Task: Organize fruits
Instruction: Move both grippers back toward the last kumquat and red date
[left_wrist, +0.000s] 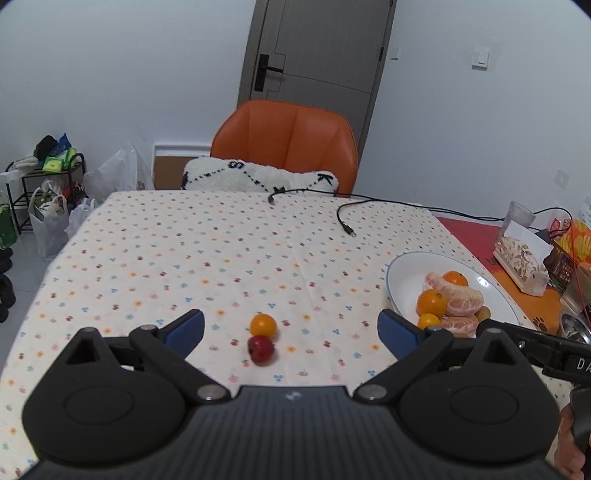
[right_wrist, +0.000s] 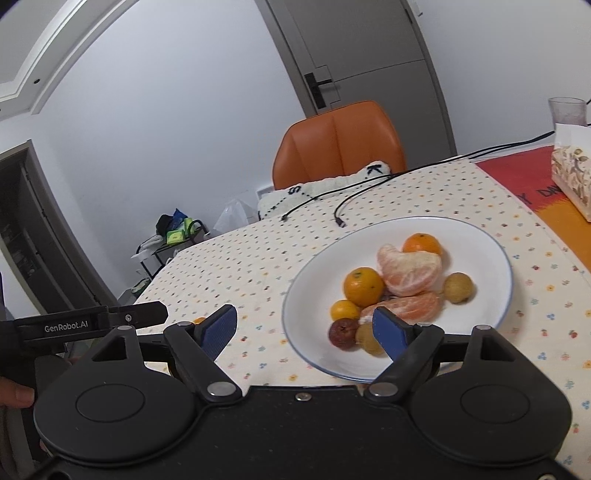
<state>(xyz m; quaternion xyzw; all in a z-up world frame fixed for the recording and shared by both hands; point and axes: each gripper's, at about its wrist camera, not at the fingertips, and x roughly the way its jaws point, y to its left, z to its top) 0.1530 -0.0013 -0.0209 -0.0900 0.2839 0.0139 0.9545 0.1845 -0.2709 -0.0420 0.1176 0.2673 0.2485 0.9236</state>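
- Fruits lie in two places on the dotted tablecloth: a small orange fruit touching a red fruit out on the cloth, and a heap in the white plate.
- In the plate, peeled citrus pieces sit among small oranges, a dark red fruit and brownish round ones, perhaps longans.
- Left gripper hovers with jaws spread wide, the loose pair on the cloth lying between its fingers.
- Right gripper is also spread and holds nothing, at the plate's near rim.
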